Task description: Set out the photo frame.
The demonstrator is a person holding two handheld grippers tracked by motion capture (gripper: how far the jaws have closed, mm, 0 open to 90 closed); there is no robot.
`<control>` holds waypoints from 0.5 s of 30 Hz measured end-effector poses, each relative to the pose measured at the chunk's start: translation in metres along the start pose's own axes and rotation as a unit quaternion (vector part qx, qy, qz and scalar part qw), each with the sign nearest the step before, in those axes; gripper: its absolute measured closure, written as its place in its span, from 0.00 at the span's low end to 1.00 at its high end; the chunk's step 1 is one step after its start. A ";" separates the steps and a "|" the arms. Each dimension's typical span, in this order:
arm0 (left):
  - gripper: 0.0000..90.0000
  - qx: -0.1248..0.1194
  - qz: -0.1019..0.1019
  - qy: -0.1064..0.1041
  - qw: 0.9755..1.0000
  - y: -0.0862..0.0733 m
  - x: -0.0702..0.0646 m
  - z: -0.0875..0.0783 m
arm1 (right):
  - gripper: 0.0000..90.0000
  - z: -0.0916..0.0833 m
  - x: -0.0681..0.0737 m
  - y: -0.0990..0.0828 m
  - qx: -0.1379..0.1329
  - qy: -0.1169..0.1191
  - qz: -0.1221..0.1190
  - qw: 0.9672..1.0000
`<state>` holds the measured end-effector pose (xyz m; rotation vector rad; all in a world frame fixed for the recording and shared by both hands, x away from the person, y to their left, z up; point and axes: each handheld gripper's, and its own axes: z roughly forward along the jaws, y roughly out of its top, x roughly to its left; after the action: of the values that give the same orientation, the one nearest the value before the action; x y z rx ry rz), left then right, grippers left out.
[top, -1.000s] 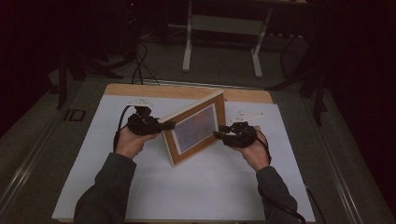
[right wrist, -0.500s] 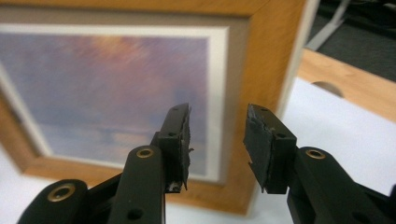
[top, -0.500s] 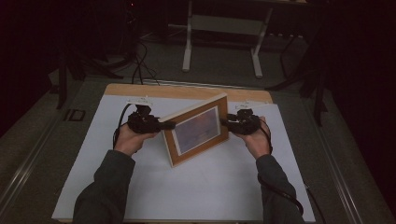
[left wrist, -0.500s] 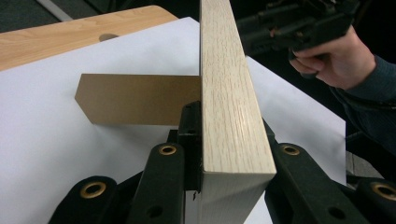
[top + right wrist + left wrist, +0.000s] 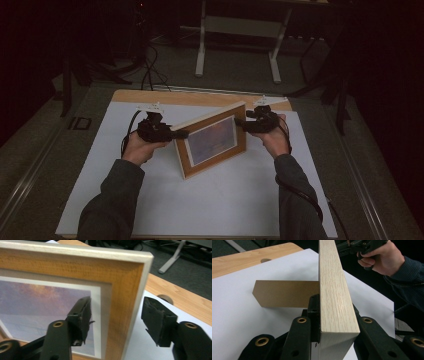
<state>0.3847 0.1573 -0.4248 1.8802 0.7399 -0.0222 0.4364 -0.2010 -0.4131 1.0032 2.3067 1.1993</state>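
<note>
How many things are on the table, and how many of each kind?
Picture frame: 1
Grippers, left and right: 2
White sheet covering the table: 1
Total: 4

Count: 1 frame, 2 claws, 1 sheet, 1 desk.
One wooden picture frame (image 5: 212, 142) with one print in it and one brown easel stand (image 5: 284, 293) behind. Two claws: left claw (image 5: 181, 134), right claw (image 5: 239, 121), one per hand, two hands. One white sheet (image 5: 200, 200) on one desk (image 5: 165, 97). One metal stand base (image 5: 237, 47) on the floor beyond.
</note>
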 end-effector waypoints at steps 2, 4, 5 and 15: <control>0.84 0.000 0.002 -0.001 1.000 0.000 0.000 0.000 | 0.41 0.004 -0.001 0.003 -0.001 0.006 0.001 1.000; 0.84 0.001 0.004 -0.003 1.000 0.000 -0.001 0.000 | 0.38 0.008 -0.001 0.004 -0.002 0.018 0.002 1.000; 0.84 0.001 0.005 -0.004 1.000 0.000 -0.001 0.000 | 0.37 0.009 -0.001 0.005 -0.002 0.018 -0.001 1.000; 0.84 -0.004 0.021 -0.032 0.999 0.001 0.004 0.003 | 0.28 0.009 -0.008 0.003 -0.010 0.066 0.009 0.998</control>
<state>0.3889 0.1563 -0.4270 1.8793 0.6556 -0.0523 0.4480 -0.2005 -0.4161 0.9669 2.3845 1.3318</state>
